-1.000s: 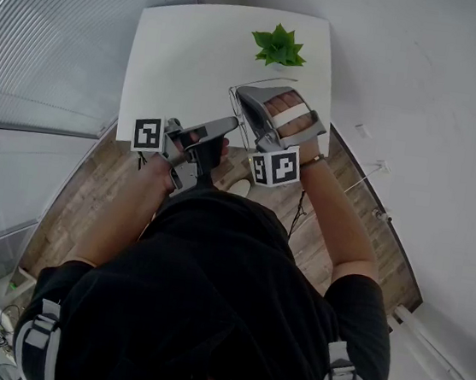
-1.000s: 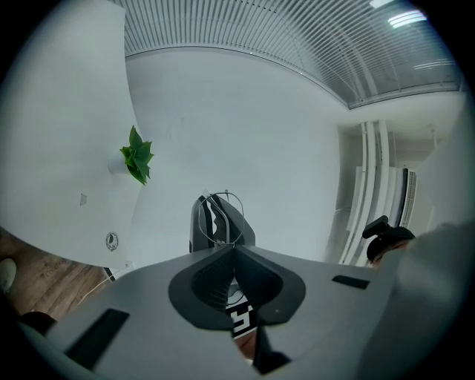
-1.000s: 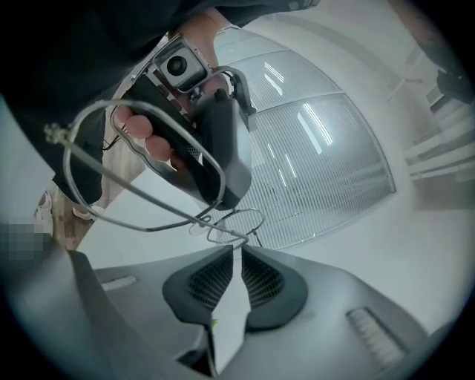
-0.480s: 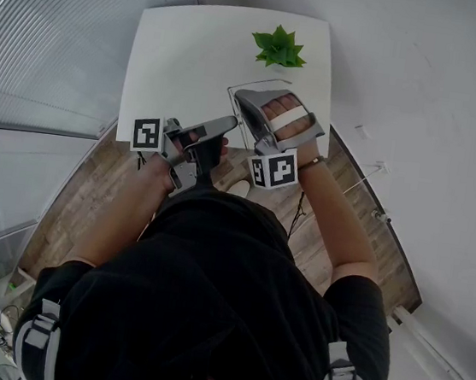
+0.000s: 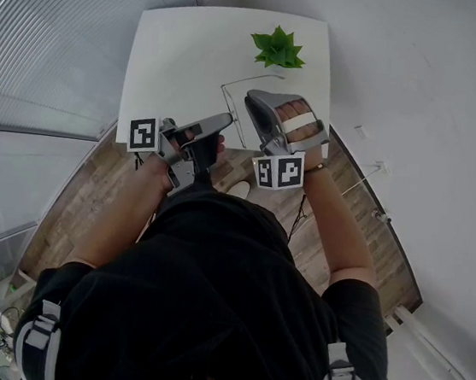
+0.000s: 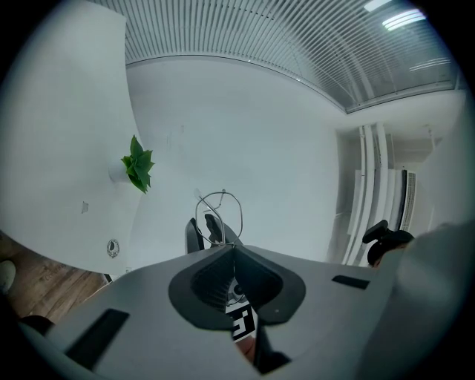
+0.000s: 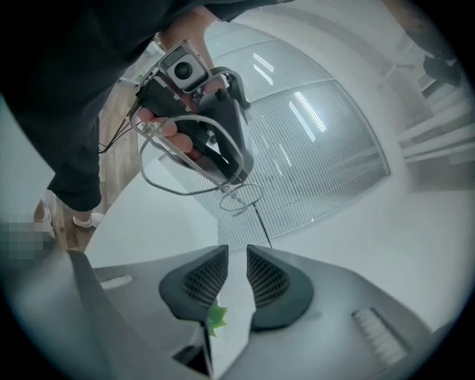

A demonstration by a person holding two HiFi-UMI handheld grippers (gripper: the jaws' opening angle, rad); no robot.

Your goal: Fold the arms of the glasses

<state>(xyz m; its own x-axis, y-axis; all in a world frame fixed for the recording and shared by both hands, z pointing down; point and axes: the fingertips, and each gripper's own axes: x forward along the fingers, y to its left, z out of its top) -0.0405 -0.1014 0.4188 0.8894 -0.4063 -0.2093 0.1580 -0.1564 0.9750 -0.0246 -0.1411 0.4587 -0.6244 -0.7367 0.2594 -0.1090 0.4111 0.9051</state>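
As the left claw (image 6: 231, 247) pinches the glasses (image 6: 219, 215) above the counter (image 5: 186, 49), on the plant's (image 5: 278, 47) near side, right claw (image 7: 237, 249) just beside them, jaws just opened apart, nothing between them.

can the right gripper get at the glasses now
Probably yes: the thin wire-framed glasses, clamped in the left gripper, sit straight ahead of the right gripper, whose jaws have just been opening, empty, with nothing in the way.

The jaws of the right tool (image 7: 236, 256) have just been opening, with nothing between. Ahead, the left tool (image 7: 231, 175) grips the glasses (image 7: 175, 191).
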